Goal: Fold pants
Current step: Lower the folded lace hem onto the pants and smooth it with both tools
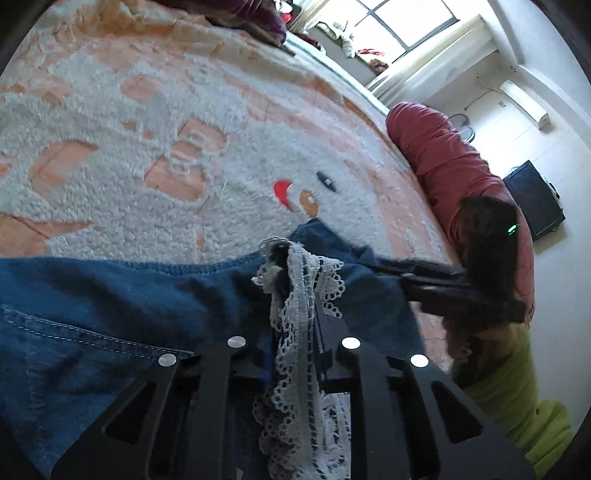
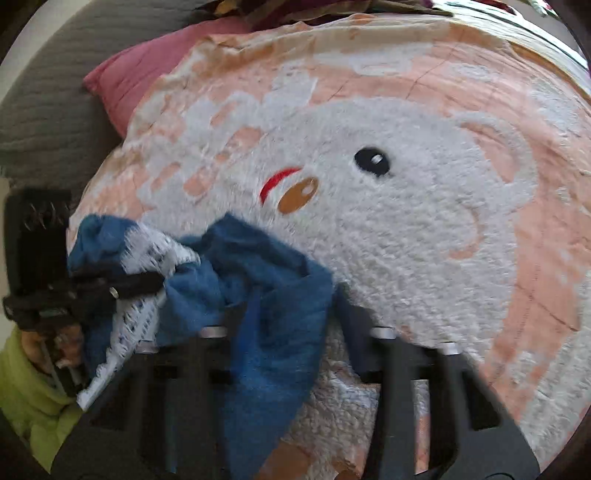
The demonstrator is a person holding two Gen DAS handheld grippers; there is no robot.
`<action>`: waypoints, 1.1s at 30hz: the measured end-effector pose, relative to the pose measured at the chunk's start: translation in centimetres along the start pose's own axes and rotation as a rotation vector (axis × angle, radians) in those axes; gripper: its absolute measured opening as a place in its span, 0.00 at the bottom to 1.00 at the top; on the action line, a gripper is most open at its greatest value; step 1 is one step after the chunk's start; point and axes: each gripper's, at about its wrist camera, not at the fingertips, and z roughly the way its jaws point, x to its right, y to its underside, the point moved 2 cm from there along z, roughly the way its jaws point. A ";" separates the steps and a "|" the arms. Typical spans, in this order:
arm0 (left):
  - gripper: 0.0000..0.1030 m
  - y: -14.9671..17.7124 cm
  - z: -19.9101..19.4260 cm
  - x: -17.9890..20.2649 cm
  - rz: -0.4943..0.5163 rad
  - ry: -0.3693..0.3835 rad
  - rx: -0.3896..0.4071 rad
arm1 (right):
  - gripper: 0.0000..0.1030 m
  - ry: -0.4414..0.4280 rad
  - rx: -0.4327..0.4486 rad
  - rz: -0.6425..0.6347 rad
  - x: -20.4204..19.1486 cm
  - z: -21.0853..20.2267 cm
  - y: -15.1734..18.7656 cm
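The pants (image 1: 110, 302), blue denim with a white lace trim (image 1: 295, 332) at the hem, were lifted a little off the bed, over a fleecy peach-and-white blanket (image 1: 147, 129) with a cartoon animal face stitched into it. The left gripper (image 1: 295, 295) was clamped on the hem, lace and denim bunched together between its black fingers (image 1: 280, 266), with the leg trailing off to the left in its own view. The right gripper (image 2: 291, 295) had a fold of the same blue cloth (image 2: 273, 332) pinched between its fingers, the fabric hanging down between them toward the blanket (image 2: 406, 240).

The two tools were close together; each showed up in the other's camera (the right gripper (image 1: 461, 284) reaching in from the side in the left view, the left gripper (image 2: 122, 284) closed on the lace (image 2: 147, 251) in the right view). A sleeve of lime-green cloth (image 1: 517, 406) showed behind each handle.

A red pillow (image 1: 450, 162) lay along the bed's edge, and a bright window (image 1: 413, 22) stood in the far wall. Both views were somewhat blurred.
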 end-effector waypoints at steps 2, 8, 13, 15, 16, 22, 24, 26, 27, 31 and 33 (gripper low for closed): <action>0.14 -0.1 -1.6 0.6 0.030 0.012 0.036 | 0.06 0.005 0.058 -0.019 -0.1 -1.1 0.8; 0.14 0.1 -2.2 1.1 0.079 -0.042 0.039 | 0.05 0.044 0.166 0.058 1.6 -2.5 1.4; 0.16 0.6 -1.0 -1.2 -0.002 -0.028 -0.002 | 0.06 0.077 0.170 0.085 2.8 -2.5 1.6; 0.16 0.5 -1.2 -1.3 -0.010 -0.019 0.002 | 0.15 0.085 0.194 0.067 2.5 -3.3 1.6; 0.16 0.3 -1.3 -1.1 -0.005 -0.021 0.007 | 0.20 0.091 0.222 0.051 2.0 -4.3 1.7; 0.14 -1.1 -3.4 1.6 0.092 -0.007 0.101 | 0.37 0.075 0.283 -0.052 -1.6 -7.1 3.0; 0.14 -1.2 -3.0 1.1 0.092 -0.053 0.092 | 0.40 0.051 0.273 -0.121 -3.9 -7.1 4.0; 0.14 -1.0 -1.9 -1.1 0.021 -0.070 0.047 | 0.41 0.025 0.245 -0.190 -6.0 -6.6 4.9; 0.18 -0.8 -1.7 -1.8 -0.001 -0.063 0.037 | 0.42 0.012 0.220 -0.245 -7.6 -6.1 5.8; 0.30 -0.6 -1.9 -3.3 -0.062 -0.040 0.031 | 0.42 -0.008 0.172 -0.386 -11.8 -5.3 8.6; 0.43 -0.7 -2.5 -3.1 -0.054 -0.040 0.043 | 0.42 -0.043 0.167 -0.422 -13.3 -5.6 9.4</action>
